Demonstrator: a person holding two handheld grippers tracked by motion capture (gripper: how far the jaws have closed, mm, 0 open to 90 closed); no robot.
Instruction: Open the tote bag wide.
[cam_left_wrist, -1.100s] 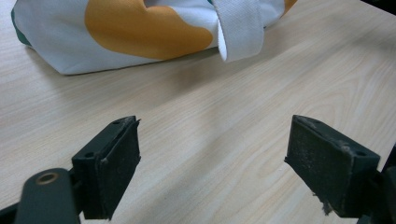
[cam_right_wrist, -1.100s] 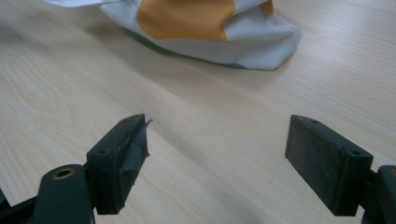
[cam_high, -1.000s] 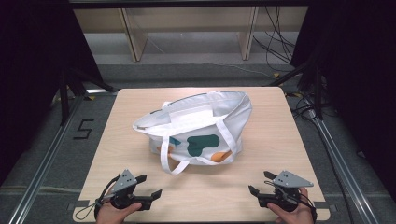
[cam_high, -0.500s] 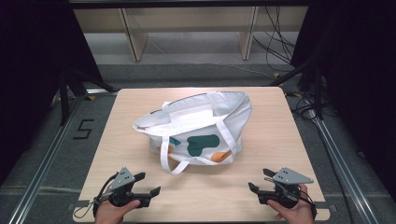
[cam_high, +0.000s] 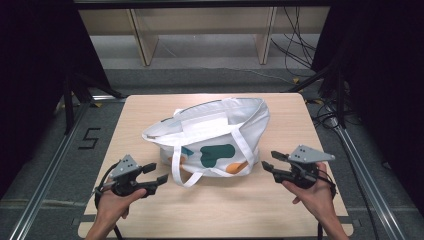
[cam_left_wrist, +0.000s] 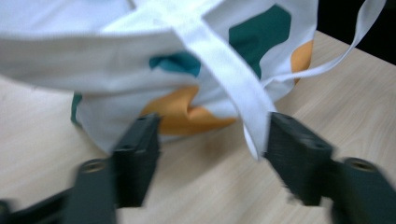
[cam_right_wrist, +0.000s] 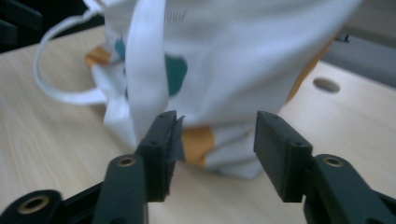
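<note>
A white cloth tote bag (cam_high: 215, 135) with green and orange patches lies on the wooden table (cam_high: 300, 110), mouth toward the left, one handle loop (cam_high: 185, 175) trailing toward the front. My left gripper (cam_high: 156, 173) hovers just front-left of the bag, my right gripper (cam_high: 270, 161) just front-right. Both point at the bag. Their jaws have just been closing but stand apart with nothing between them. In the left gripper view the bag (cam_left_wrist: 140, 60) and its strap (cam_left_wrist: 224, 70) lie beyond the left gripper (cam_left_wrist: 210, 140). The right gripper (cam_right_wrist: 215, 135) faces the bag's side (cam_right_wrist: 243, 56).
Bare tabletop (cam_high: 225, 210) spreads in front of the bag. A round hole (cam_right_wrist: 326, 85) is cut in the table near the bag. Behind the table stand wooden shelf legs (cam_high: 140, 40); cables (cam_high: 295, 50) lie on the floor, and metal rails (cam_high: 50, 170) run along both sides.
Both hands have lifted their grippers and carried them forward toward the bag. Each gripper's jaws stand narrower than before. The bag has not moved.
</note>
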